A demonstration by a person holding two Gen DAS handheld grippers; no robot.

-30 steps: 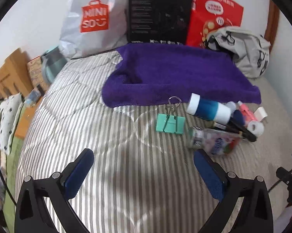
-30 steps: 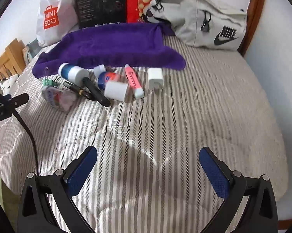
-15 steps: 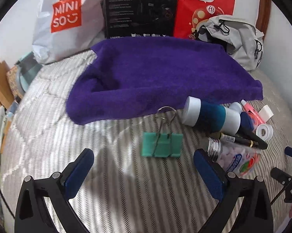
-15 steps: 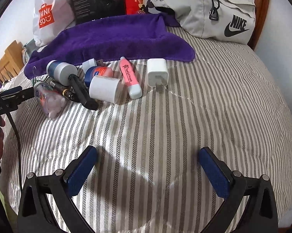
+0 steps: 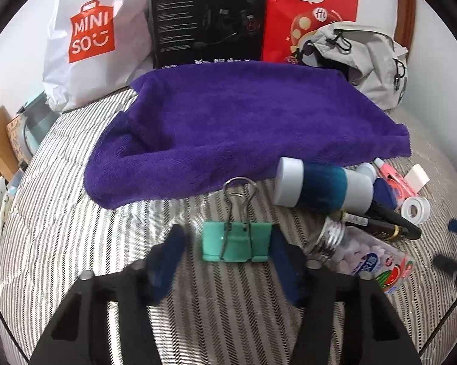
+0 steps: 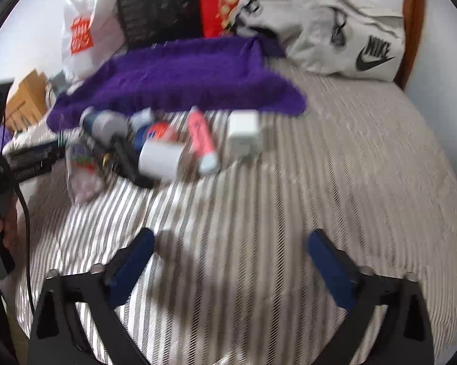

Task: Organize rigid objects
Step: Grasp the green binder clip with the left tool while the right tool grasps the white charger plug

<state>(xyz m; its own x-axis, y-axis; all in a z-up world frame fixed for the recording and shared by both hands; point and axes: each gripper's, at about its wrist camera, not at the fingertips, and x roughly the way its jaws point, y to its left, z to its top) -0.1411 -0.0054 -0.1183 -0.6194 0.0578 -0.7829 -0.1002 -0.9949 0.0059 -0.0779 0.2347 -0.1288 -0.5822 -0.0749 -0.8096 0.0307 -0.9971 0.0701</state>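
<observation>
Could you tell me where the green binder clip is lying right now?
In the left wrist view the green binder clip lies on the striped bedspread between the left claw's fingers, just before the purple towel.

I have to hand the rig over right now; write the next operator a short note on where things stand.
Left gripper: open, fingers flanking the green binder clip, not yet gripping it.
Right gripper: open, empty, above bare striped bedding.
Pile beside the purple towel: blue-and-white bottle, candy jar, black pen, tape roll, pink highlighter, white charger.
Done: nothing visibly sorted.
Left: grasp the clip, then organize the rest.
</observation>
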